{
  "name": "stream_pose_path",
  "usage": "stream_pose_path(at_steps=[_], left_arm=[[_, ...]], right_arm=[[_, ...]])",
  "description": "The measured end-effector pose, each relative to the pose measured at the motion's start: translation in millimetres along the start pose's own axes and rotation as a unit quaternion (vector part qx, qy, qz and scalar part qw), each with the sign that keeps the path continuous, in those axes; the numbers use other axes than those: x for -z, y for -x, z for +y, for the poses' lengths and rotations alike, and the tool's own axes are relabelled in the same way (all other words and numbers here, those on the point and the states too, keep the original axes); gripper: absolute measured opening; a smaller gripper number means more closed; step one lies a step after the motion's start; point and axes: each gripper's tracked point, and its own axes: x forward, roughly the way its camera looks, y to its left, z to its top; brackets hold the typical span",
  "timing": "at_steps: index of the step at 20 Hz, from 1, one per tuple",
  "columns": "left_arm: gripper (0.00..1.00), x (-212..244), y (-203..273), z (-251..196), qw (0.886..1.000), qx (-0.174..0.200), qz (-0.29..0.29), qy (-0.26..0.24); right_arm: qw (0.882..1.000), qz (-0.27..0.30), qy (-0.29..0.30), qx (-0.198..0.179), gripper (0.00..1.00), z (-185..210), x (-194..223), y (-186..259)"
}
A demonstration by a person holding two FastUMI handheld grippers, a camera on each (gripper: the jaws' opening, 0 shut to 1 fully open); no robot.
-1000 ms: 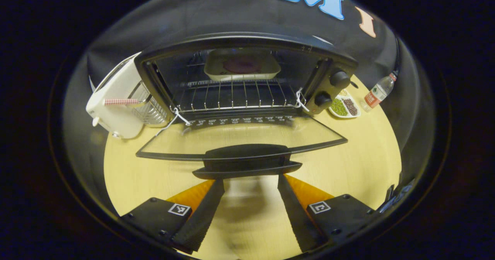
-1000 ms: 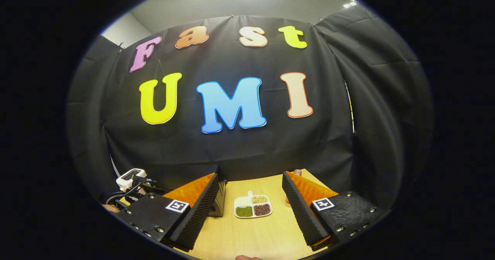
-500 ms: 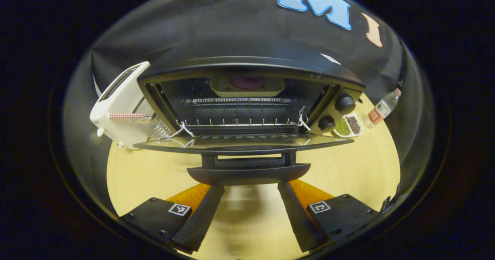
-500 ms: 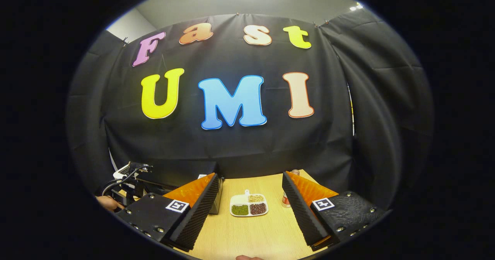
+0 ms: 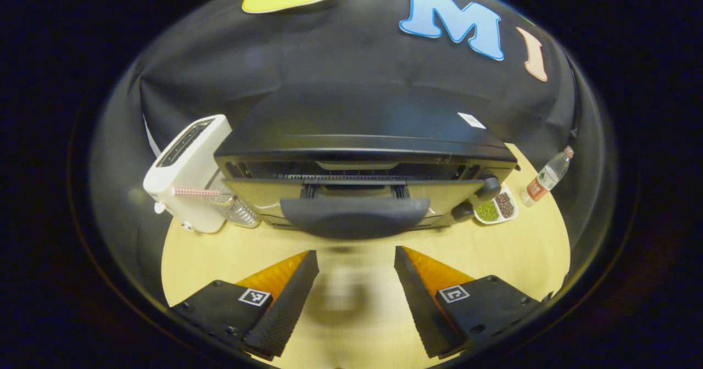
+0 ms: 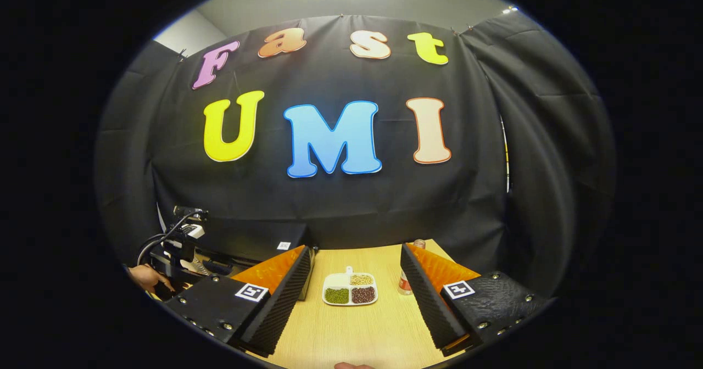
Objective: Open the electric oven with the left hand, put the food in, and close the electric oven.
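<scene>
toaster left of oven

- The left gripper view is looking from close in front, slightly downward, at the electric oven.
- The right gripper view is facing the booth wall from farther right.
- Both are catching the compartment plate and the bottle.

Electric oven: smooth black casing with a dull sheen; door handle of matt black plastic. To its left, toaster in glossy white plastic. Counter beneath the oven: pale wood-grain, smooth, faintly reflective. To the oven's right, clear plastic bottle and glossy white dish.
</scene>
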Motion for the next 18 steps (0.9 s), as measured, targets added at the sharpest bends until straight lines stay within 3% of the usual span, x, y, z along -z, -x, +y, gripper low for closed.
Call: stream_pose_path(at_steps=[3,4,6,10,11,13,14,15,18], left_arm=[[0.95,-15.4,22.5,-3.8,0.999,-0.010,-0.040,-0.005],[0.99,-25.7,34.7,-6.9,0.998,-0.013,-0.062,-0.005],[0.95,-55.1,71.3,-15.3,0.992,-0.017,-0.122,-0.002],[0.99,-133.9,170.1,-34.2,0.968,-0.008,-0.251,-0.006],[0.95,-152.7,196.9,-36.8,0.960,-0.005,-0.280,-0.012],[0.98,-187.8,247.8,-39.9,0.942,-0.002,-0.335,-0.024],[0.95,-199.8,271.1,-42.2,0.933,0.004,-0.358,-0.026],[0.99,-209.6,292.7,-44.1,0.926,0.010,-0.376,-0.027],[0.98,-221.4,337.5,-38.0,0.916,0.018,-0.401,-0.022]], right_arm=[[1.000,-0.002,-0.006,-0.026,1.00,0.4,2.9,-8.6],[0.999,-0.003,-0.007,-0.036,1.00,2.1,2.9,-12.9],[0.998,-0.008,-0.013,-0.057,1.00,5.5,-1.2,-18.5],[0.996,-0.035,-0.016,-0.081,1.00,16.5,-36.1,-23.8],[0.995,-0.049,-0.017,-0.081,1.00,19.0,-51.9,-20.1],[0.994,-0.073,-0.017,-0.076,1.00,24.2,-81.0,-10.8],[0.993,-0.082,-0.020,-0.076,0.95,28.0,-94.0,-3.5],[0.993,-0.087,-0.024,-0.075,1.00,32.0,-105.7,2.8],[0.992,-0.093,-0.036,-0.075,1.00,45.3,-136.4,23.9]])
